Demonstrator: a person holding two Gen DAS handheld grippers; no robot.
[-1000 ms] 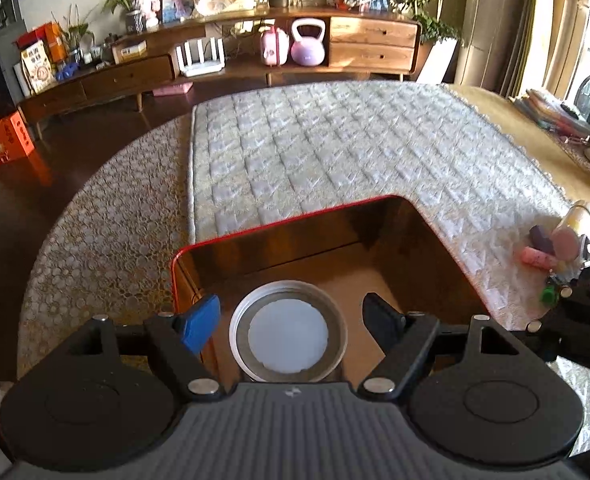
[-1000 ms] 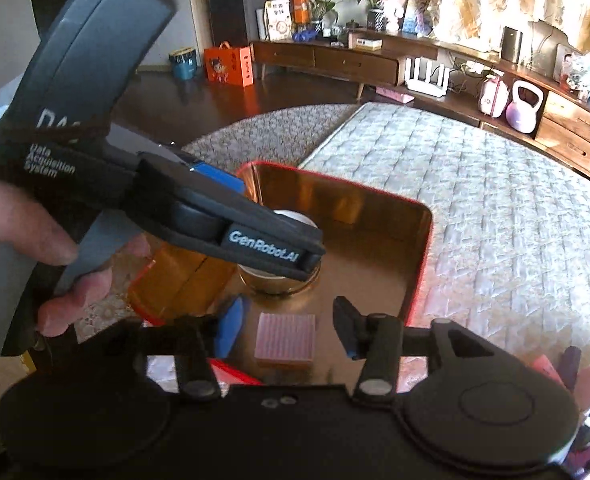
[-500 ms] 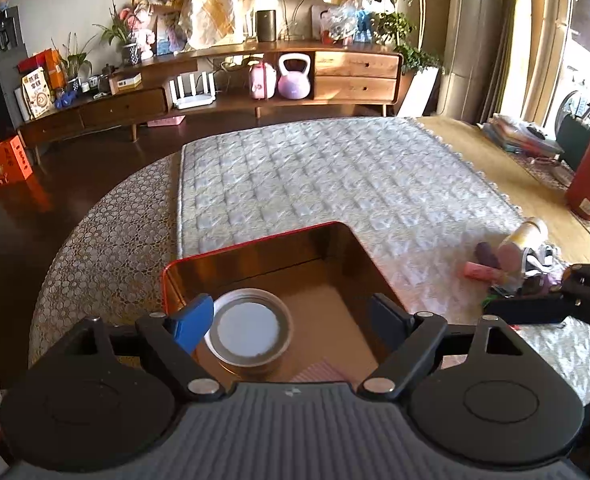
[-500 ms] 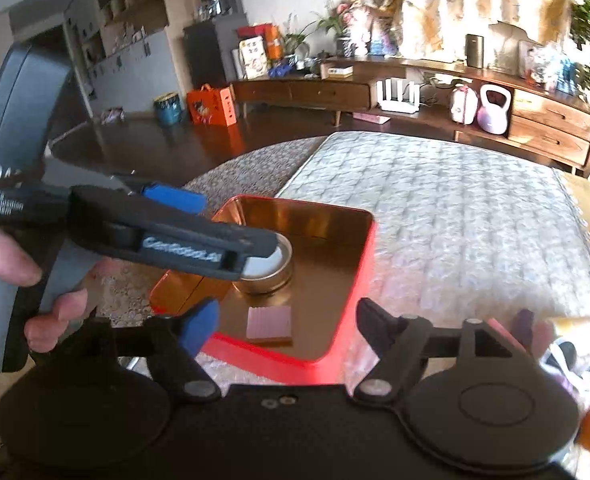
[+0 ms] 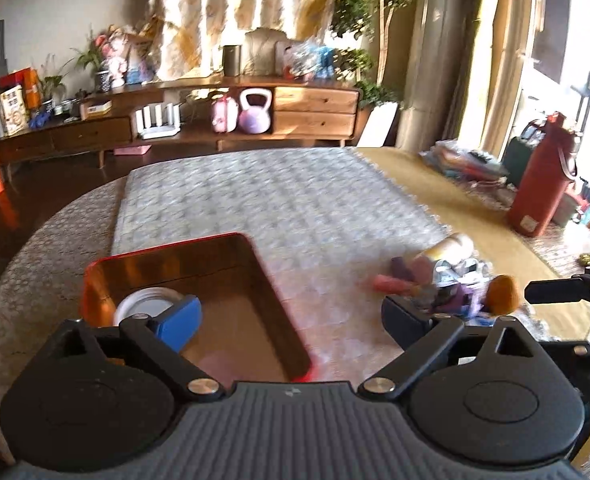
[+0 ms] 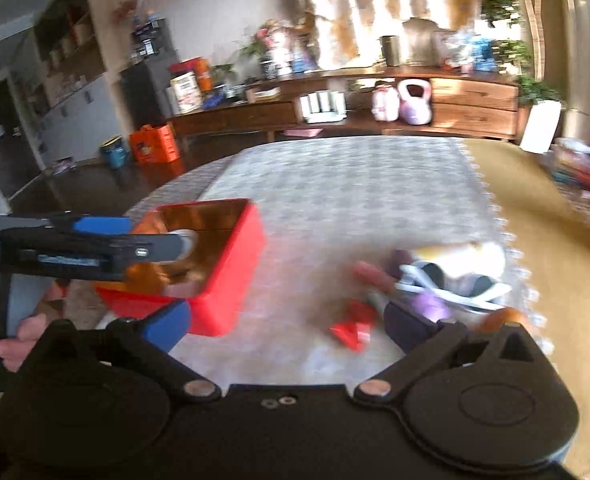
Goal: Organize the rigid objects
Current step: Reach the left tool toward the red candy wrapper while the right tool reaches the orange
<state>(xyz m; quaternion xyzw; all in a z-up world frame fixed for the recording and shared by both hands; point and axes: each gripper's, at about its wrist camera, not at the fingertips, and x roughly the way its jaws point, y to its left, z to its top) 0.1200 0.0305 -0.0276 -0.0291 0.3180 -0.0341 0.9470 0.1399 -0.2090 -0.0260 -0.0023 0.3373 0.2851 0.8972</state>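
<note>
— Where are the two grippers, from where you stand?

— Both are above the quilted cloth (image 5: 287,204) on the round table. The left gripper (image 5: 291,318) hangs over the near right corner of the red tin (image 5: 167,245), jaws spread wide with nothing between them. The right gripper (image 6: 287,322) sits further to the right, its jaws also spread and empty, between the tin and the pile of small objects (image 6: 435,280).

— What's in the tin?

— A round white-lidded jar (image 5: 145,304) in its left part, partly behind the blue finger pad. There's a pinkish flat thing near the front wall, but it's too blurred to name.

— And the loose things?

— Heaped on the cloth to the right of the tin: a cream bottle (image 6: 467,254) lying on its side, a pink stick (image 5: 389,282), something purple, an orange ball (image 5: 503,289). A red crumpled piece (image 6: 353,326) lies apart, nearer the right gripper.

— Anything else on the table?

— A tall red flask (image 5: 539,178) stands upright, well off to the right.
</note>
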